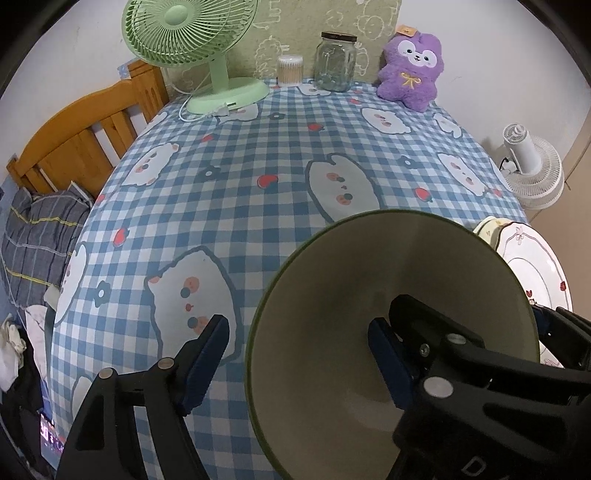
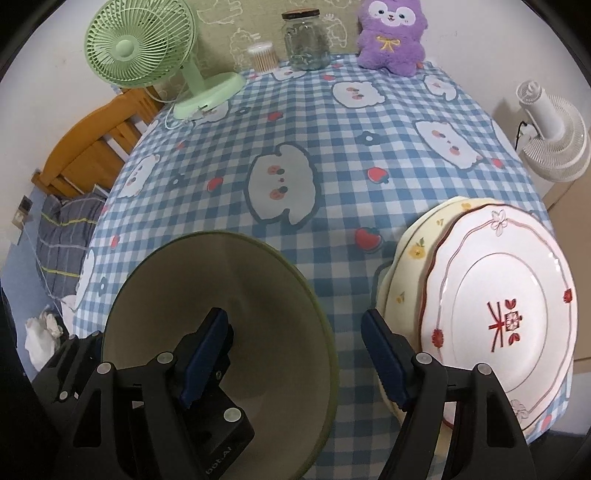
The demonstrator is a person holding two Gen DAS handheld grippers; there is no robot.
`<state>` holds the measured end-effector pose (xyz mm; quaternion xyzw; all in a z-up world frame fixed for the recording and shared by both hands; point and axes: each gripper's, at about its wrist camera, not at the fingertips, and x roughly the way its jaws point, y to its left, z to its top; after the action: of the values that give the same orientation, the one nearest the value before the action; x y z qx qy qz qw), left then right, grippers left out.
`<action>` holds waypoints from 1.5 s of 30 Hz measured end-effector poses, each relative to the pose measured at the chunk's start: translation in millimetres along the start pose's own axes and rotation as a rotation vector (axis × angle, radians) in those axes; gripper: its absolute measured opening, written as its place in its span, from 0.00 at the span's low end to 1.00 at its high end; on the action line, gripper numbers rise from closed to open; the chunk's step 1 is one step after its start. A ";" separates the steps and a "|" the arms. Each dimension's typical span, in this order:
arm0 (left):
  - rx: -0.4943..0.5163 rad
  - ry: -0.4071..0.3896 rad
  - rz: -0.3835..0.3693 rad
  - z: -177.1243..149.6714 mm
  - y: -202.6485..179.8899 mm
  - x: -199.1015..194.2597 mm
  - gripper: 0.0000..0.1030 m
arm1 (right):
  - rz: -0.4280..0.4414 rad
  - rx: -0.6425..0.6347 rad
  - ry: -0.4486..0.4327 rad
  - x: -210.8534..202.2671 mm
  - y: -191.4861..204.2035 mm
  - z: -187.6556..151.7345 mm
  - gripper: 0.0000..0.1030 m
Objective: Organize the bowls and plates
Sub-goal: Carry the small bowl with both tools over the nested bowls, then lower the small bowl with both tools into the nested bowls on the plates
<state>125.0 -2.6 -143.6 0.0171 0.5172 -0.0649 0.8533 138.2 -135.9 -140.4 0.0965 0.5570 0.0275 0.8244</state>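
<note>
At the near edge of the blue-checked tablecloth (image 2: 332, 155), the left gripper (image 1: 299, 358) stands wide apart astride the left rim of a green-rimmed, cream-coloured ceramic bowl (image 1: 369, 280), one finger outside the wall, the other inside; neither pad visibly presses on it. The right gripper (image 2: 295, 354) is likewise wide, straddling the bowl's right rim with its left finger inside, gripping nothing that shows. Just right of it a white scalloped plate with red flowers (image 2: 502, 314) lies on a pale yellow flowered plate (image 2: 413, 251), whose near parts the finger hides. Far back stand a green table fan (image 2: 140, 48), a small tub of cotton swabs (image 2: 263, 56), a glass jar (image 2: 304, 40) and a purple plush toy (image 2: 391, 33). Off the table, a white fan (image 2: 554, 133) is partly cut off.
</note>
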 end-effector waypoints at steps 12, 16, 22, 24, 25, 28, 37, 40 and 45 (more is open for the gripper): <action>-0.002 -0.007 -0.024 -0.4 -2.3 0.9 0.67 | 0.052 0.073 0.017 6.8 -4.3 -1.5 0.55; -0.005 0.005 -0.077 0.2 -2.8 1.2 0.56 | 0.063 0.072 0.022 6.0 -4.5 -0.7 0.52; -0.004 0.016 -0.079 1.0 -4.4 0.3 0.55 | 0.060 0.069 0.030 5.7 -3.5 -1.1 0.52; 0.006 0.020 -0.080 1.7 -4.9 0.2 0.55 | 0.056 0.067 0.030 5.3 -2.9 -1.6 0.52; 0.006 0.022 -0.081 0.6 -4.0 -0.4 0.55 | 0.055 0.066 0.031 5.1 -2.7 -1.6 0.52; 0.008 0.028 -0.085 -0.1 -2.6 -1.3 0.54 | 0.049 0.058 0.035 4.9 -1.4 -1.6 0.52; -0.006 0.038 -0.088 -0.2 -2.2 -3.1 0.54 | 0.041 0.058 0.037 2.2 -0.5 -1.2 0.53; -0.012 0.040 -0.095 -0.7 -1.6 -4.0 0.54 | 0.036 0.055 0.028 -1.6 0.3 -1.1 0.53; -0.006 0.021 -0.098 -0.5 -2.3 -10.0 0.54 | 0.033 0.054 0.009 -10.0 2.7 -0.5 0.53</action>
<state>119.7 -3.9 -134.9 -0.0100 0.5265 -0.1047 0.8437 134.1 -134.7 -130.9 0.1275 0.5597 0.0266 0.8184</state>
